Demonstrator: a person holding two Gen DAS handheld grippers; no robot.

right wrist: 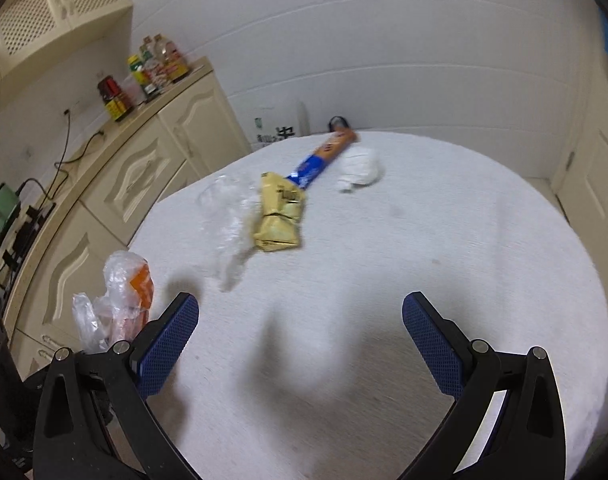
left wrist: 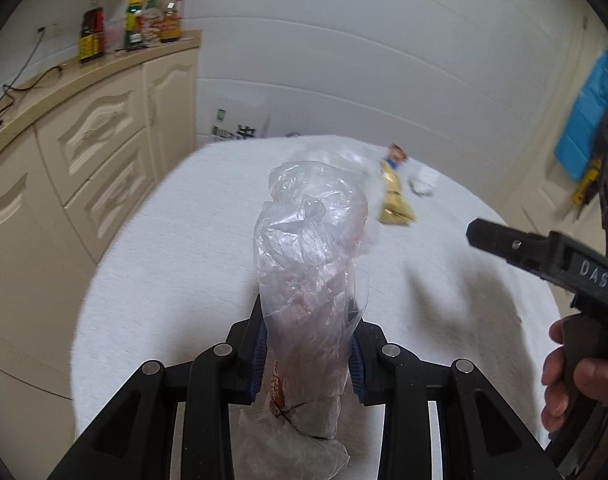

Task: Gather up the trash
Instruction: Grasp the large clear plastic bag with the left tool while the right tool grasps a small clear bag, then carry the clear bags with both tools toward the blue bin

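left gripper (left wrist: 310, 356): clamped on a clear plastic bag (left wrist: 312, 264) with some orange stuff inside, so that's one bit of trash already in hand. The bag sticks up between the blue pads, lifted off the cloth as far as I can tell.

right gripper (right wrist: 300, 344): jaws spread wide, nothing in them, hanging over a bare patch of the white worktop (right wrist: 444, 240).

step in hand: looks like mid-collection to me. One piece grabbed, the free gripper lining up for another.

nearest loose trash: a crumpled clear wrapper (right wrist: 230, 224) touching the left side of a yellow snack packet (right wrist: 280, 212).

further back: a blue and orange tube-shaped packet (right wrist: 324, 158) running away from the yellow one, and a wad of white tissue (right wrist: 360, 170) just beside it near the far edge.

next move: I'd guess reach forward and left, come down over the yellow packet and pinch it. It lies flat, so the pads need to catch a raised crease.

bin: can't see one in either view.
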